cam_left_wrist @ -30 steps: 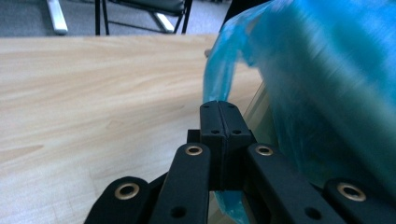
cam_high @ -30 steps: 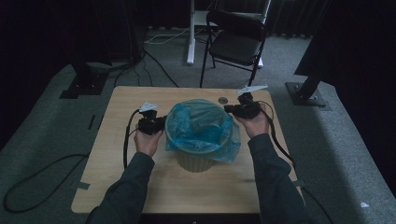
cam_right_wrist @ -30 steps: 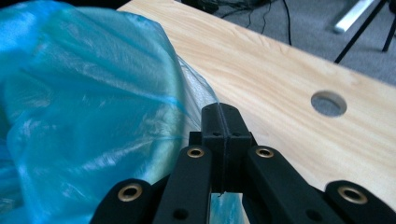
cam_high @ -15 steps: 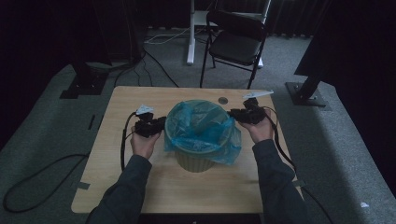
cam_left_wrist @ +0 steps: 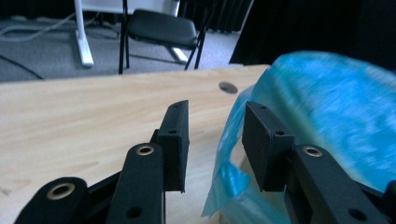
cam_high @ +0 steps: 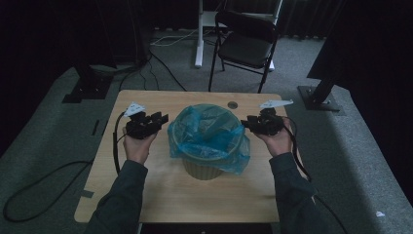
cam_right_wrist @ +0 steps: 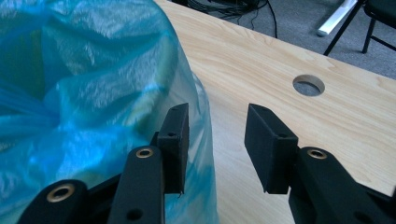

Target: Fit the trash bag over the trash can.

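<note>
Both tongs, left tongs [cam_high: 157, 120] at nine o'clock and right tongs [cam_high: 249, 123] at three, have just released the blue liner [cam_high: 209, 139]; draw away level so the bin [cam_high: 204, 168] stays put.

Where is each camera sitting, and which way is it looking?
High view: above the table, looking down; forearms, left gripper and right gripper show.
Left gripper view: on that gripper, facing the blue bag; open jaws show.
Right gripper view: on that gripper, beside the bag; open jaws show.
All share the bag and table hole.

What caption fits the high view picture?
Two open claws, left and right, flank a bin lined with a blue bag.
</note>
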`<state>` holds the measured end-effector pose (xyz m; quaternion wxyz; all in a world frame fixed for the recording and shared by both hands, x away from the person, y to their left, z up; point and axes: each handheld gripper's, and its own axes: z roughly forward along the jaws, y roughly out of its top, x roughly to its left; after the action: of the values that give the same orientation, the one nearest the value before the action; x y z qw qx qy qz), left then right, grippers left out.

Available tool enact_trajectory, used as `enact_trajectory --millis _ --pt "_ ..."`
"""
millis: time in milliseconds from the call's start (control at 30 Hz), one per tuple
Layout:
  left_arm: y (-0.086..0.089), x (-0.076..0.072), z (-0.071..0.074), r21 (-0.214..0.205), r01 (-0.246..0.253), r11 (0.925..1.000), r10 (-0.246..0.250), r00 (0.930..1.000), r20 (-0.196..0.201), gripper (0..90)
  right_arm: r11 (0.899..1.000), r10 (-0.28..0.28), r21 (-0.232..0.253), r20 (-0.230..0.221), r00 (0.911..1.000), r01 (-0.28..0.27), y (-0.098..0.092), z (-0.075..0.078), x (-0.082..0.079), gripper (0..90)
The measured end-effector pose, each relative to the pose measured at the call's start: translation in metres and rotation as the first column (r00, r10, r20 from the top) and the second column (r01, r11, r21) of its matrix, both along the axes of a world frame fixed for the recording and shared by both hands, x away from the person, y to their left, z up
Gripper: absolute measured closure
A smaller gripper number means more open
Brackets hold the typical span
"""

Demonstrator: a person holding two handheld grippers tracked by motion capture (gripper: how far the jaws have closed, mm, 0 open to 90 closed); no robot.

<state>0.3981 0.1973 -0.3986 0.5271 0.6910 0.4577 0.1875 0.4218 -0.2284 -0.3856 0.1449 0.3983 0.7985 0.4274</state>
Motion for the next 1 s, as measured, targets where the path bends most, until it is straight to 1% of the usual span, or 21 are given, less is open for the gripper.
enact_trajectory --millis 33,67,100,133,167,233,267,333,367,433,500,600,633,667,700,767,800,833,900,967,1000 --pt "-0.001 -0.003 0.008 -0.005 0.01 0.9999 -0.01 0.9998 0.019 60.5 1.0 -0.003 -0.007 0.001 1.0 0.003 -0.003 -0.002 -0.003 57.7" --pt "-0.001 -0.003 0.008 -0.005 0.01 0.9999 -0.01 0.9998 0.019 60.4 1.0 -0.006 -0.006 0.003 1.0 0.006 -0.004 -0.004 -0.005 57.5" --pt "-0.003 -0.006 0.016 -0.006 0.022 0.9997 -0.022 0.9989 0.041 60.3 1.0 -0.01 -0.002 0.003 0.9999 0.01 -0.006 -0.005 -0.006 57.2" --pt "-0.003 -0.006 0.016 -0.006 0.022 0.9997 -0.022 0.9989 0.041 60.3 1.0 -0.01 -0.002 0.003 0.9999 0.01 -0.006 -0.005 -0.006 57.2" --pt "-0.004 -0.007 0.019 -0.009 0.03 0.9995 -0.03 0.9983 0.05 60.3 1.0 -0.017 0.003 0.01 0.9998 0.017 -0.009 -0.005 -0.007 57.2" --pt "-0.01 -0.009 0.028 -0.011 0.066 0.9978 -0.065 0.9957 0.066 60.3 0.999 -0.026 0.028 0.008 0.9996 0.026 -0.015 -0.006 -0.011 57.3" --pt "-0.013 -0.01 0.032 0.0 0.083 0.9965 -0.083 0.9941 0.07 60.3 0.999 -0.026 0.028 0.006 0.9996 0.026 -0.016 -0.006 -0.011 57.2" --pt "-0.022 -0.011 0.038 0.021 0.121 0.9924 -0.122 0.9895 0.077 60.2 1.0 -0.021 0.023 0.005 0.9998 0.021 -0.017 -0.007 -0.014 57.0" --pt "-0.029 -0.011 0.043 0.044 0.146 0.9883 -0.149 0.9855 0.081 60.1 1.0 -0.019 0.022 0.003 0.9998 0.019 -0.017 -0.007 -0.015 56.8" --pt "-0.038 -0.01 0.046 0.066 0.174 0.9826 -0.179 0.9807 0.079 60.2 1.0 -0.01 0.023 0.001 0.9999 0.01 -0.016 -0.009 -0.017 56.5" --pt "-0.05 -0.008 0.051 0.095 0.199 0.9754 -0.207 0.9749 0.082 60.2 1.0 -0.004 0.023 -0.002 1.0 0.004 -0.015 -0.011 -0.019 56.4" --pt "-0.065 -0.004 0.056 0.107 0.235 0.9661 -0.244 0.9668 0.077 60.5 1.0 0.006 0.026 -0.004 1.0 -0.005 -0.014 -0.013 -0.02 56.1" --pt "-0.072 -0.003 0.059 0.123 0.251 0.9602 -0.26 0.963 0.07 60.5 1.0 0.008 0.027 -0.003 1.0 -0.008 -0.014 -0.013 -0.02 55.9" --pt "-0.077 -0.002 0.059 0.13 0.26 0.9568 -0.27 0.9606 0.065 60.4 1.0 0.011 0.029 -0.005 0.9999 -0.01 -0.014 -0.014 -0.02 55.9" --pt "-0.083 0.0 0.06 0.14 0.282 0.949 -0.292 0.9553 0.05 60.4 0.999 0.011 0.03 -0.006 0.9999 -0.011 -0.014 -0.014 -0.02 55.9" --pt "-0.097 0.003 0.061 0.197 0.315 0.9283 -0.326 0.9452 0.023 59.9 0.999 0.015 0.033 -0.005 0.9999 -0.015 -0.014 -0.015 -0.021 55.8" --pt "-0.102 0.005 0.06 0.214 0.328 0.9201 -0.338 0.9413 0.007 59.2 0.999 0.017 0.035 -0.006 0.9998 -0.017 -0.014 -0.015 -0.022 55.7" --pt "-0.109 0.008 0.059 0.24 0.353 0.9044 -0.358 0.9334 -0.022 58.4 0.999 0.018 0.035 -0.005 0.9998 -0.018 -0.014 -0.015 -0.022 55.7" --pt "-0.119 0.012 0.057 0.276 0.371 0.8865 -0.373 0.9265 -0.048 57.6 0.999 0.021 0.034 -0.005 0.9998 -0.021 -0.014 -0.016 -0.022 55.6" --pt "-0.126 0.014 0.056 0.297 0.388 0.8724 -0.387 0.9198 -0.067 57.5 0.999 0.026 0.032 -0.006 0.9997 -0.026 -0.014 -0.016 -0.023 55.6" --pt "-0.13 0.016 0.055 0.307 0.402 0.8629 -0.398 0.9142 -0.078 57.2 0.999 0.027 0.032 -0.006 0.9996 -0.026 -0.014 -0.017 -0.023 55.6"
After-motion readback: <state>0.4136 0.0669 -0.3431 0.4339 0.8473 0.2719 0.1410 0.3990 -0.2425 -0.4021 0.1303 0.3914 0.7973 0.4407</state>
